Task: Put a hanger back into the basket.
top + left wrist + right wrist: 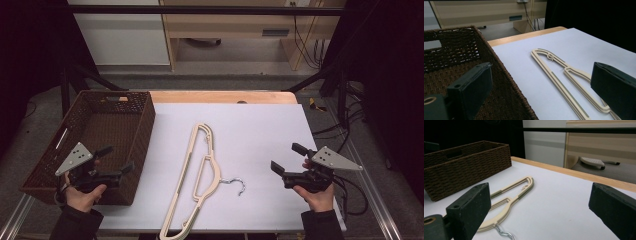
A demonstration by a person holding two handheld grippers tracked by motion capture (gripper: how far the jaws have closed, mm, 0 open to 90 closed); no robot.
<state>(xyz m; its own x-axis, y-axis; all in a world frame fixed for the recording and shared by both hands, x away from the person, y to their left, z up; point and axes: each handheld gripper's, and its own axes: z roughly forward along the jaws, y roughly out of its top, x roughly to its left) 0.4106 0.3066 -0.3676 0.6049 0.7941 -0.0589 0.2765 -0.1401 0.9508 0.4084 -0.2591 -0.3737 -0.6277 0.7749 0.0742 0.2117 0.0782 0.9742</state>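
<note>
At the far left of the high view, a brown woven basket (142,125) sits on the table, its long side running from 7 o'clock up to 1 o'clock. The left gripper (116,160) hovers over the basket's near end, held by the person's left hand (82,192), and points toward 2 o'clock. Its jaws stand wide apart with nothing between them. In the left gripper view, one jaw lies over the basket's floor and the other over the white table cover (579,47).

Next, near the middle of the white cover, a cream plastic hanger (200,170) lies flat. Its long body runs from about 7 o'clock at the table's near edge to 12 o'clock, where one rounded end points away from the person. Its metal hook (239,185) sticks out toward 3 o'clock. The hanger lies just beside the basket but apart from it, and neither gripper touches it.

At the right, the right gripper (290,157) hovers above the cover, held by the right hand (317,195), pointing toward 10 o'clock at the hanger. Its jaws also stand wide and empty; the right gripper view shows the hanger and hook between them, farther off.
</note>
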